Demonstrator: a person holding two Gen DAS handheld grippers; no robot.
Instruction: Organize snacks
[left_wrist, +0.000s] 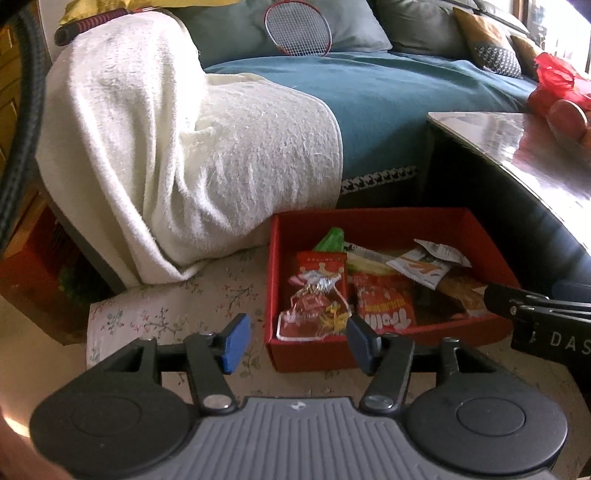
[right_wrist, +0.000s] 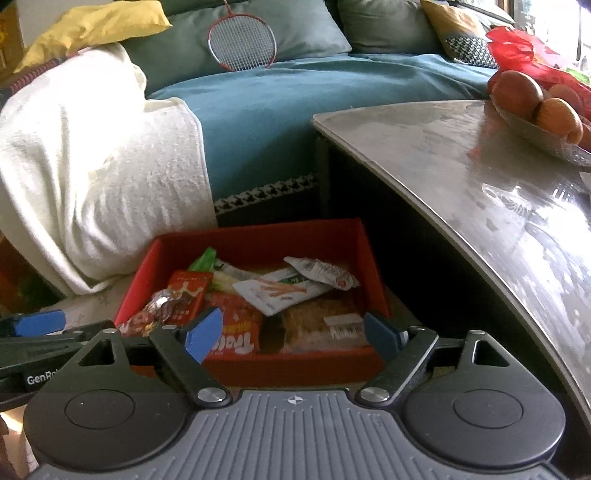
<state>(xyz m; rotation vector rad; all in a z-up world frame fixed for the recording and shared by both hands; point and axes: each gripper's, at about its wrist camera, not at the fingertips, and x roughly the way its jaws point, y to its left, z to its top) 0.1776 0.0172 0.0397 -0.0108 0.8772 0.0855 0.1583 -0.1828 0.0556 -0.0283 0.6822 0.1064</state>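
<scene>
Now both hand-held grippers hang open and empty just before the red box (right_wrist: 258, 236) of snacks.

Largest, that box looks stiff cardboard, best pinched at a wall; inside it, the crinkly packets, the white one (right_wrist: 273, 291) atop, seem light, slippery, crushable: take a sealed edge. Left hand-held gripper (left_wrist: 295, 341), right hand-held gripper (right_wrist: 291, 332).

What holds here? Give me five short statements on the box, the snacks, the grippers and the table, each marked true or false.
1. The red box holds several snack packets. True.
2. The left gripper is clamped on a packet. False: its jaws are open with nothing held.
3. The right gripper is open and empty. True.
4. A badminton racket lies inside the box. False: it leans on the sofa cushions.
5. A bowl of fruit stands on the table. True.
</scene>
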